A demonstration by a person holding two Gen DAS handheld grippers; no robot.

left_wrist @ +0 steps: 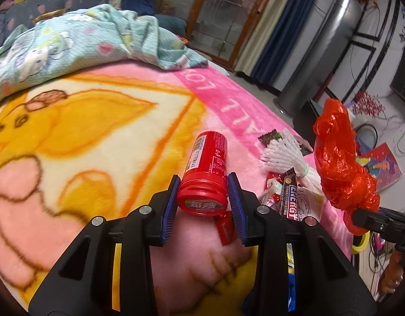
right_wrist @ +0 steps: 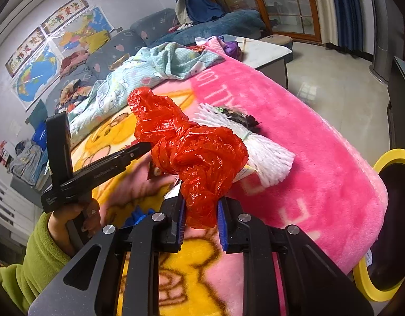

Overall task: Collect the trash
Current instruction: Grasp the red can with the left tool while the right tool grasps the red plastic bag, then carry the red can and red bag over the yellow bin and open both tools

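a: since the red bottle (left_wrist: 206,169) lies between the left gripper (left_wrist: 204,205) pads, cap near, is it clamped?
b: yes; its long axis runs away from the jaws, over the blanket (left_wrist: 97,137). the right gripper (right_wrist: 201,222), clamped on the red bag (right_wrist: 191,155), is just right.

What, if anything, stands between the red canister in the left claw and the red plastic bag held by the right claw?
Nothing visible blocks the way. The red canister is clamped by the left claw; the red plastic bag, pinched shut in the right claw, hangs off to one side. The wrappers and white foam net lie below on the blanket.
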